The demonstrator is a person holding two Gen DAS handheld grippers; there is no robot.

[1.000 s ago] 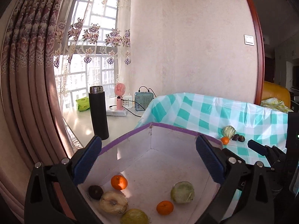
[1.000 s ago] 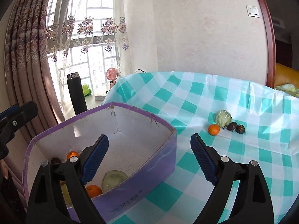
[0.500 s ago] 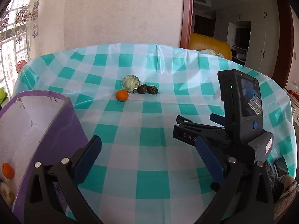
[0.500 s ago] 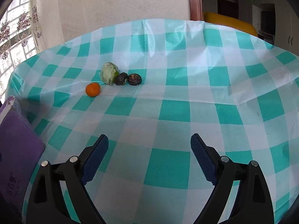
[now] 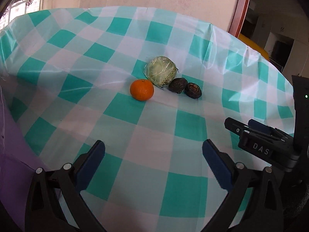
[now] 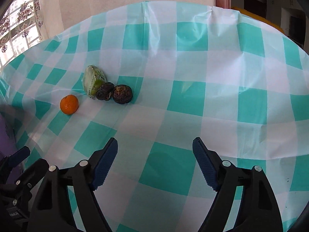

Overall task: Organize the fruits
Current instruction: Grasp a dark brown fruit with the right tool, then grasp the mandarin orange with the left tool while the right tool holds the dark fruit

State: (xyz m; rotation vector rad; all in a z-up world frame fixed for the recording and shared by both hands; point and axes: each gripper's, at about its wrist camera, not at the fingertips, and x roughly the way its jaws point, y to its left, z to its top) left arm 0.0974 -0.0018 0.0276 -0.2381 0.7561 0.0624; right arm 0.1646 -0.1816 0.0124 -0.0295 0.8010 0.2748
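Both claws wide and empty: left gripper [image 5: 153,163], right gripper [image 6: 154,161]. Mid-frame on checked tablecloth [image 5: 189,123]: orange [image 5: 142,89], wrapped green fruit [image 5: 161,73], two dark fruits [image 5: 178,85], kind unclear. Purple box [image 5: 9,154] cut off at left edge.

Tangerine [image 5: 142,89]: round, bright orange, stem dimple up, resting alone on the teal-and-white check, just beside the wrapped fruit but apart from it in the right wrist view. Wrapped green fruit [image 5: 161,74]: pale green, sealed in clear film, propped on edge. Two dark fruits [image 5: 178,85] [image 5: 193,90]: brown-black, wrinkled, side by side, the nearer one touching the wrapped fruit.
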